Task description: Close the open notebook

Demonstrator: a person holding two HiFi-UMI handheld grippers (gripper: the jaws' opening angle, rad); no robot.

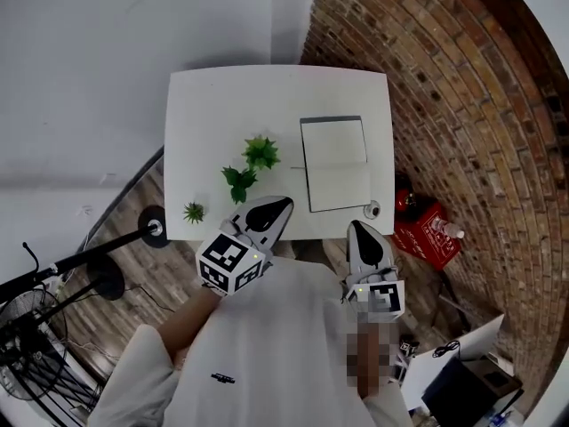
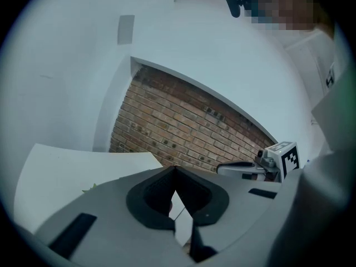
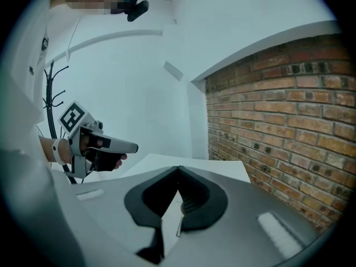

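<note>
The open notebook point(image 1: 334, 163) lies flat on the right half of the white table point(image 1: 213, 114), blank pages up, its spine running across. Both grippers hang at the table's near edge, short of the notebook and holding nothing. My left gripper point(image 1: 283, 205) points over the near edge, just left of the notebook, jaws closed to a point point(image 2: 175, 168). My right gripper point(image 1: 356, 227) sits below the notebook's near right corner, off the table, jaws also together point(image 3: 178, 168). Each gripper shows in the other's view: the right gripper point(image 2: 222, 168) and the left gripper point(image 3: 130, 147).
Three small green plants point(image 1: 260, 152), point(image 1: 238, 182), point(image 1: 194, 212) stand left of the notebook. A small round object point(image 1: 372, 210) sits at the table's near right corner. A brick wall point(image 1: 462, 105) runs along the right, with a red box point(image 1: 427, 229) on the floor. A stand point(image 1: 89, 256) is at left.
</note>
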